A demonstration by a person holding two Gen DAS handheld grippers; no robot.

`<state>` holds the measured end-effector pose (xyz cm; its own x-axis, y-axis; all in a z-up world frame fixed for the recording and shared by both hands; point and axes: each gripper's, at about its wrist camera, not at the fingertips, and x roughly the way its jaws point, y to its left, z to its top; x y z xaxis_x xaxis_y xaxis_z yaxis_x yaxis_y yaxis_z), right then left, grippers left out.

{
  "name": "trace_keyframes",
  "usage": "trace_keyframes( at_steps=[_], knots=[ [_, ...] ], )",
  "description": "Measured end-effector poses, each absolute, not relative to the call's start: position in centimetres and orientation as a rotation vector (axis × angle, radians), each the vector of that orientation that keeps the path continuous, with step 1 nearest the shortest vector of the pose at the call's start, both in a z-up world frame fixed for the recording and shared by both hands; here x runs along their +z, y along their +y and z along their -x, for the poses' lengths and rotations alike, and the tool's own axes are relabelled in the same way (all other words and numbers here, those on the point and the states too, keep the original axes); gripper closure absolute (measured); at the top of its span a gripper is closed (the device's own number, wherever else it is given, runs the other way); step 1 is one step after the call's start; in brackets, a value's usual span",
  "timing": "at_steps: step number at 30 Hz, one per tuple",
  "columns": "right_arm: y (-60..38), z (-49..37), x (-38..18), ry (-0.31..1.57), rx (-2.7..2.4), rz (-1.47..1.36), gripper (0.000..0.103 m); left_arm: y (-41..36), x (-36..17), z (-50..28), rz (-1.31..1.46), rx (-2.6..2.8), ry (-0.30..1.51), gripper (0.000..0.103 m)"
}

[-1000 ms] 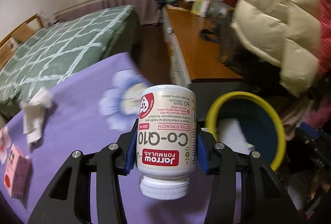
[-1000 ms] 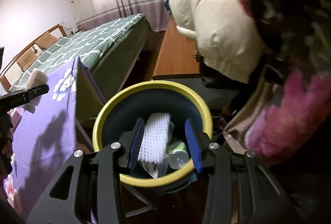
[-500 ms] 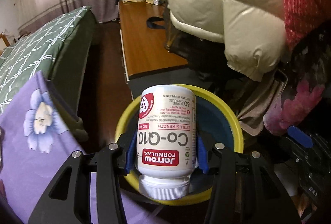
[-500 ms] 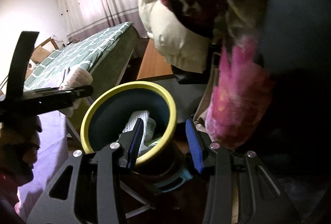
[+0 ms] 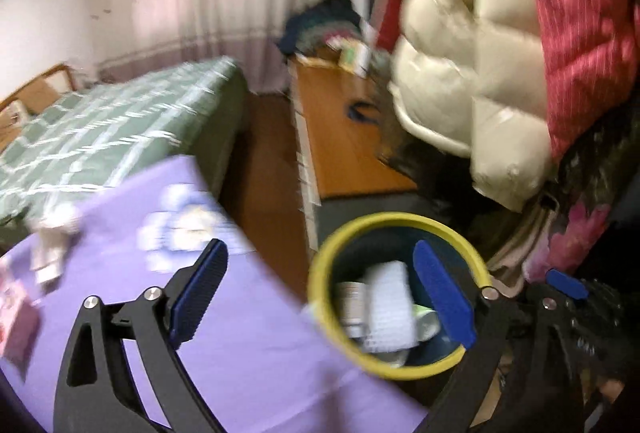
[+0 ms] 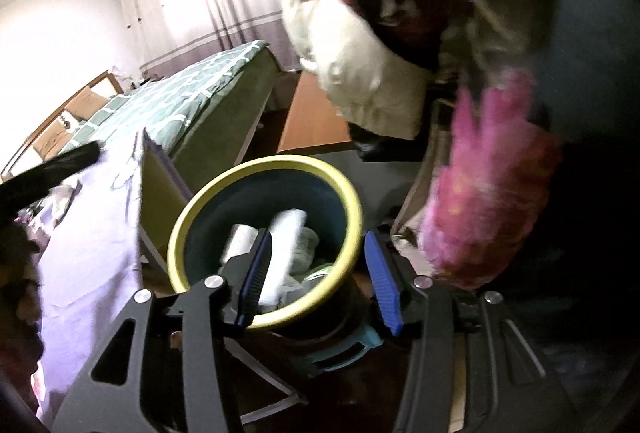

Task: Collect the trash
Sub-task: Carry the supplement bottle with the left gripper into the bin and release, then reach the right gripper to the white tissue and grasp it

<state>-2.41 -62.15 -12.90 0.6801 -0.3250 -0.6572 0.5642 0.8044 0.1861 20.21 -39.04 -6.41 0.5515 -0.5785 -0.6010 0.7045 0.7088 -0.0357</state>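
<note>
Left gripper [image 5: 320, 293] is hanging with fingers spread wide and nothing between them, straddling the table edge and the near rim of the yellow-rimmed bin [image 5: 320, 297] — open because its load is going into the bin. The white bottle [image 5: 352, 307] is lying inside, next to a white mesh wrap [image 5: 390, 307]; frame is motion-blurred, so finer detail is hard to tell.

Right gripper [image 6: 316, 265] is hovering over the bin [image 6: 264, 169] from the other side, fingers apart and empty, the bin's near rim sitting between them in view — whether it's touching, I cannot tell. Likely just parked out of the left's way.

More trash is waiting on the purple floral tablecloth [image 5: 240, 353]: a crumpled tissue [image 5: 50, 245] and a pink box [image 5: 16, 325] at the far left.

Versus half a second ago: the left was clamping the Co-Q10 bottle upside down over the bin; now it's released and swinging back toward the table. The right is drifting slightly, bin more centred.
</note>
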Motion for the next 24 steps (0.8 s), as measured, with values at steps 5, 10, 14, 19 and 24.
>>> trace_keyframes(
  at_steps=[5,10,14,19,24],
  knots=[
    [-59.7,-0.3,-12.0,0.661,-0.446,-0.348,0.054,-27.4,-5.7,-21.3,-0.141,-0.554,0.557,0.007],
    [-55.9,-4.6,-10.9,0.679,-0.339,-0.275,0.051,-14.3,-6.9,-22.7,-0.054,-0.28,0.56,0.006],
    [-52.1,-8.9,-9.7,0.687,-0.225,-0.23,0.051,-4.4,-8.5,-24.3,0.024,-0.089,0.58,0.006],
    [-46.3,-15.0,-8.8,0.706,-0.048,-0.203,0.051,2.1,-11.0,-26.4,0.017,0.049,0.614,0.006],
    [-39.9,-22.3,-8.5,0.721,0.066,-0.152,0.045,4.5,-13.1,-27.0,0.086,0.058,0.668,0.006]
  ],
)
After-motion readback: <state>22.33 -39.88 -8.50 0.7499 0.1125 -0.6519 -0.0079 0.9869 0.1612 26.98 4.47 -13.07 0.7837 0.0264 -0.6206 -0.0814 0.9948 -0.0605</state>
